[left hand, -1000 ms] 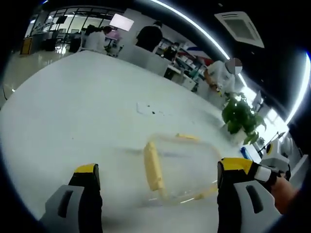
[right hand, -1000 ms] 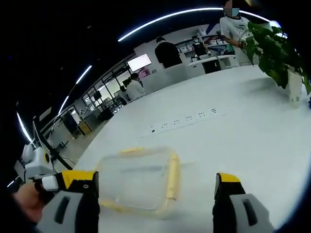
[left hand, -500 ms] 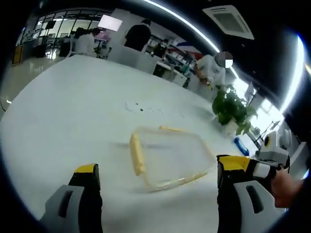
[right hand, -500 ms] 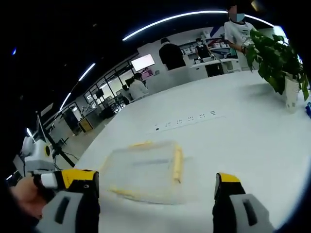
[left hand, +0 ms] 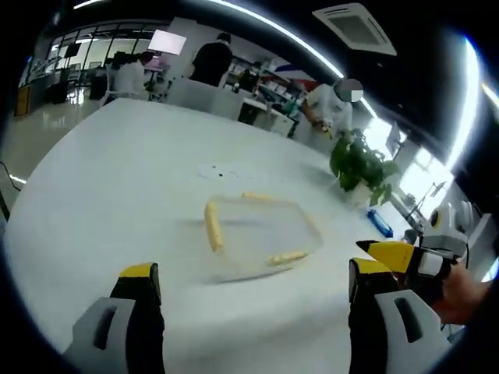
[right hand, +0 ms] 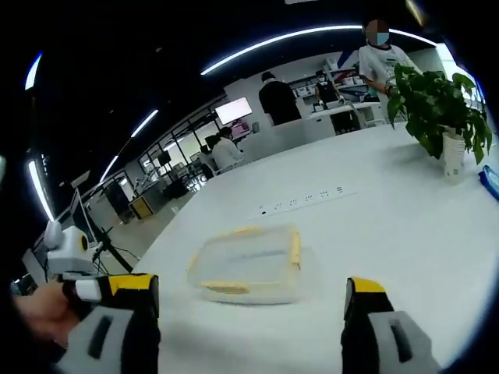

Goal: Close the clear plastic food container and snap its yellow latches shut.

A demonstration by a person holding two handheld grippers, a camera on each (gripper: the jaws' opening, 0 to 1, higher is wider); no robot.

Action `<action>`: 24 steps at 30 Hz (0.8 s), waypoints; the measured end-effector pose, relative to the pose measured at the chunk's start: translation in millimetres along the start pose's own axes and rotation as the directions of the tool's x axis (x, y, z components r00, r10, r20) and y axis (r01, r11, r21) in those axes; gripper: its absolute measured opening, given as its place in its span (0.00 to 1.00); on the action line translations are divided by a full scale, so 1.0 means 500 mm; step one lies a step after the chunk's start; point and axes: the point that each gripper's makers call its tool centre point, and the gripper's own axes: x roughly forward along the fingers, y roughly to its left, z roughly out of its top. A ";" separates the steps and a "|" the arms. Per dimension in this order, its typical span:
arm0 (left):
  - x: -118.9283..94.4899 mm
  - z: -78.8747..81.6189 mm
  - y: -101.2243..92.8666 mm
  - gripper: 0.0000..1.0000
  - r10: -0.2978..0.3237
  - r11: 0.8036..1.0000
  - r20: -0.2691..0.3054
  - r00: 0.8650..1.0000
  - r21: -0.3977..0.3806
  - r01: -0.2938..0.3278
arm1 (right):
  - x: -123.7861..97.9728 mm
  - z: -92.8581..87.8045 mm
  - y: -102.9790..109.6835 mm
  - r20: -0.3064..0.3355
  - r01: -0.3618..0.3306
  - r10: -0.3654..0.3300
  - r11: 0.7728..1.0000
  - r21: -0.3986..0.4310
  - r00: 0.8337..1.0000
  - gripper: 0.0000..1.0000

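Clear plastic food container [left hand: 253, 234] with yellow latches [left hand: 211, 226] sits on the white table [left hand: 117, 179] ahead of the left gripper [left hand: 253, 312], whose jaws stand wide and empty; a potted plant [left hand: 360, 167] stands beyond. From the right gripper view, the right gripper [right hand: 249, 315] is likewise spread wide, empty, the container [right hand: 248, 263] lying ahead between its jaws.

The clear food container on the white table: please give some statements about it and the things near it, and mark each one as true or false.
1. The container rests on the white table. True.
2. The right gripper clamps a latch. False: its jaws stand open, apart from the container.
3. A potted plant stands on the table. True.
4. The latches are blue. False: they are yellow.
5. The left gripper holds the container. False: it is open, short of it.
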 end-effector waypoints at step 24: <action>-0.262 -0.075 -0.070 0.99 -0.019 0.998 0.049 0.999 0.057 0.016 | -0.316 -0.089 0.029 -0.016 -0.019 0.018 0.998 -0.068 1.000 1.00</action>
